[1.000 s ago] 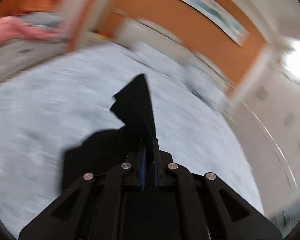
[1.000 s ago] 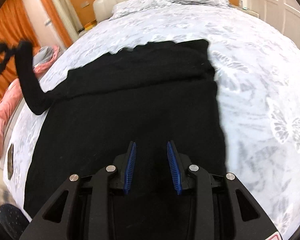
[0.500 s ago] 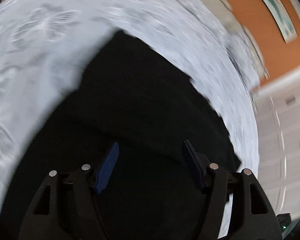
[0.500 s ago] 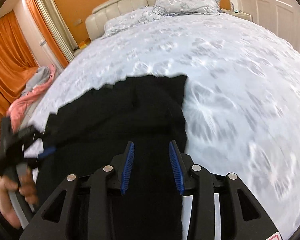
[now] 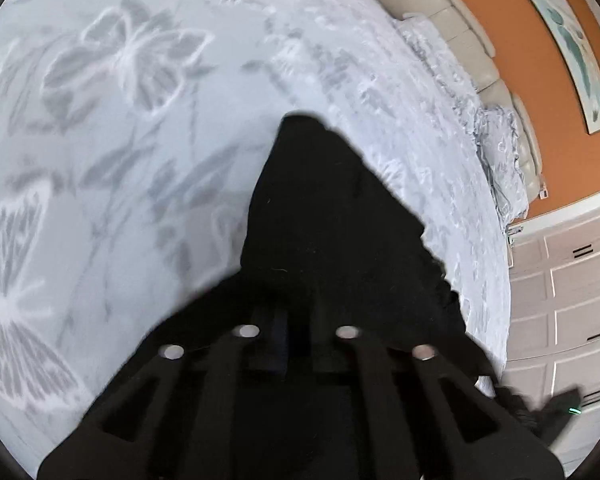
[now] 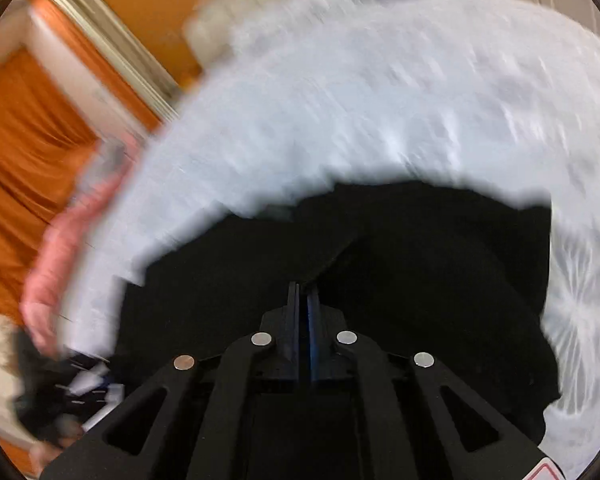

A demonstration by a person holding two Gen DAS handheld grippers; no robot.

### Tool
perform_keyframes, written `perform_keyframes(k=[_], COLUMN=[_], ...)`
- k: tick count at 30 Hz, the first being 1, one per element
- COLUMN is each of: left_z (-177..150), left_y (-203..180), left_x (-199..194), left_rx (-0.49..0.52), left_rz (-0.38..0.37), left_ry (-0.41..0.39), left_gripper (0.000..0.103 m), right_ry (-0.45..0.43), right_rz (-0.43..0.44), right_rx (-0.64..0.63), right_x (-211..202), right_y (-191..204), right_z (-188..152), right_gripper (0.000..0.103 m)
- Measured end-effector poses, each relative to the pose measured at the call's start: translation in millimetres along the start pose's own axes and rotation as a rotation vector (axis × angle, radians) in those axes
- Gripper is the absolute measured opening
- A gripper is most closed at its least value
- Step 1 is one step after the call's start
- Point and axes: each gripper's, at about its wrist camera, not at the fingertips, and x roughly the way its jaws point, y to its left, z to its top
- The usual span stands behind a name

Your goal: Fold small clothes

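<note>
A black garment (image 5: pixel 332 216) lies on the white butterfly-print bedspread (image 5: pixel 132 128). In the left wrist view it runs from my left gripper (image 5: pixel 298 324) up to a pointed end. The left jaws stand close together with black cloth between and over them, so the fingertips are hard to make out. In the right wrist view the garment (image 6: pixel 440 264) spreads wide, with a raised fold leading into my right gripper (image 6: pixel 304 300). The right jaws are shut on that fold. The view is blurred by motion.
The bedspread (image 6: pixel 380 112) surrounds the garment. A padded headboard (image 5: pixel 452 32) and pillows (image 5: pixel 500 152) stand at the far end, white drawers (image 5: pixel 564 288) to the right. Pink bedding (image 6: pixel 60 248) and orange curtains (image 6: pixel 24 160) are at the left.
The left gripper, open half a second ago, has closed onto the garment. The right gripper, open above the cloth, has shut on a fold and swung quickly.
</note>
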Motion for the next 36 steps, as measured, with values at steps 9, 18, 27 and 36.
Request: perform_keyframes(k=[9,18,27,36], left_z=[-26.4,-28.3,-37.5,-21.7], left_y=[-2.7,5.5,21.7,29.0], left_x=[20.5,14.6,8.9,3.8], left_rx=[0.178,0.252,0.26,0.247], left_rz=[0.095,0.089,-0.003,-0.018], left_ry=[0.004,0.001,-0.035,-0.039], left_gripper=[0.006,0.008,0.008,0.009], right_ry=[0.067,0.105,0.163,0.443], right_rz=[-0.166,-0.187,-0.005,0.006], right_rx=[0.141,0.068,-0.265,-0.376], right_x=[-15.8,-21.2,17.6,175.2], right_y=[-71.3,-63.2,70.6,143.8], right_z=[-63.9,-73.4,-38.2,-59.0], right_gripper=[0.003,0.003,0.021,0.002])
